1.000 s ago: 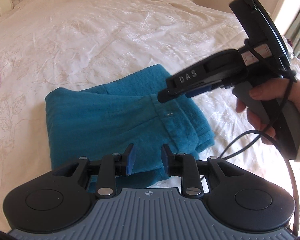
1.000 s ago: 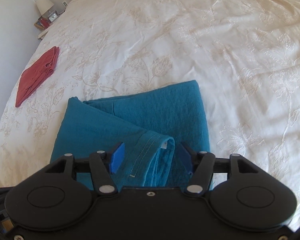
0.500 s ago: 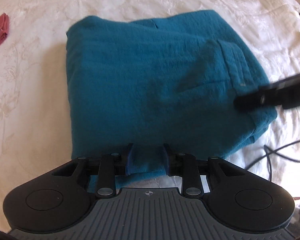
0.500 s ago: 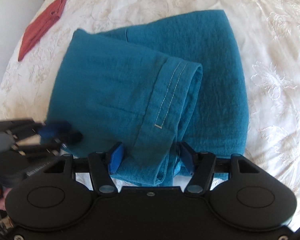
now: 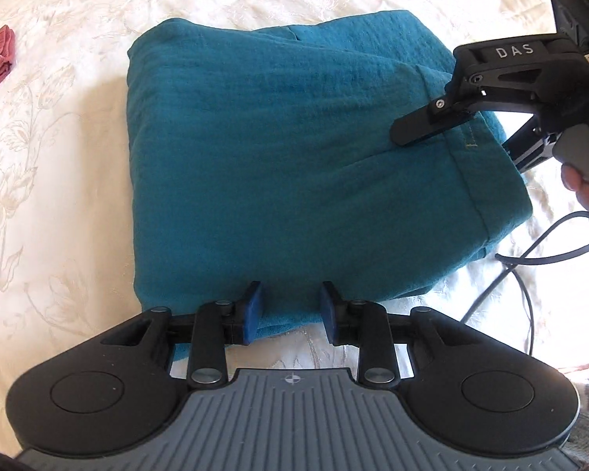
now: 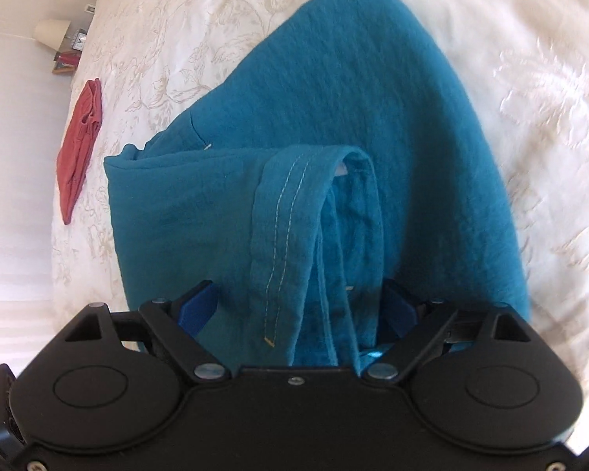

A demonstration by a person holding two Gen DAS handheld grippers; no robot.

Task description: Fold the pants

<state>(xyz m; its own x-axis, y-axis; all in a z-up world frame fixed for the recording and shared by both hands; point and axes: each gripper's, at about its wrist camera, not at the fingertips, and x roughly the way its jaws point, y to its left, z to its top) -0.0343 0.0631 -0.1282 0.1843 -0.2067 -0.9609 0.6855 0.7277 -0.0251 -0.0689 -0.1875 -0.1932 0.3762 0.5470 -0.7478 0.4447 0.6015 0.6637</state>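
Teal pants point(image 5: 294, 149) lay folded into a thick, roughly square bundle on the bed point(image 5: 59, 196), which wore a cream cover with a pale flower pattern. We saw our left tongs point(image 5: 290, 308) at the bundle's near edge, their blue pads parted with a bit of the cloth's edge lying between them; the pads did not press it, so we took them as open. Our right tongs point(image 6: 298, 306) sat at the other side of the bundle, spread wide around the stitched hem band point(image 6: 282, 235) and the loose folds beside it. Cloth filled the gap there, yet both blue pads stood clear of it, so these too were open and gripped nothing. From the left camera we saw one black finger point(image 5: 428, 127) of the right tongs resting over the hem end of the pants, with the right hand point(image 5: 585, 180) on the grey handle and a black cable point(image 5: 530, 259) trailing across the bed. A red cloth point(image 6: 80, 145) lay well apart from the pants, near the bed's edge. Beyond it stood a lamp point(image 6: 51, 33) on a small stand.
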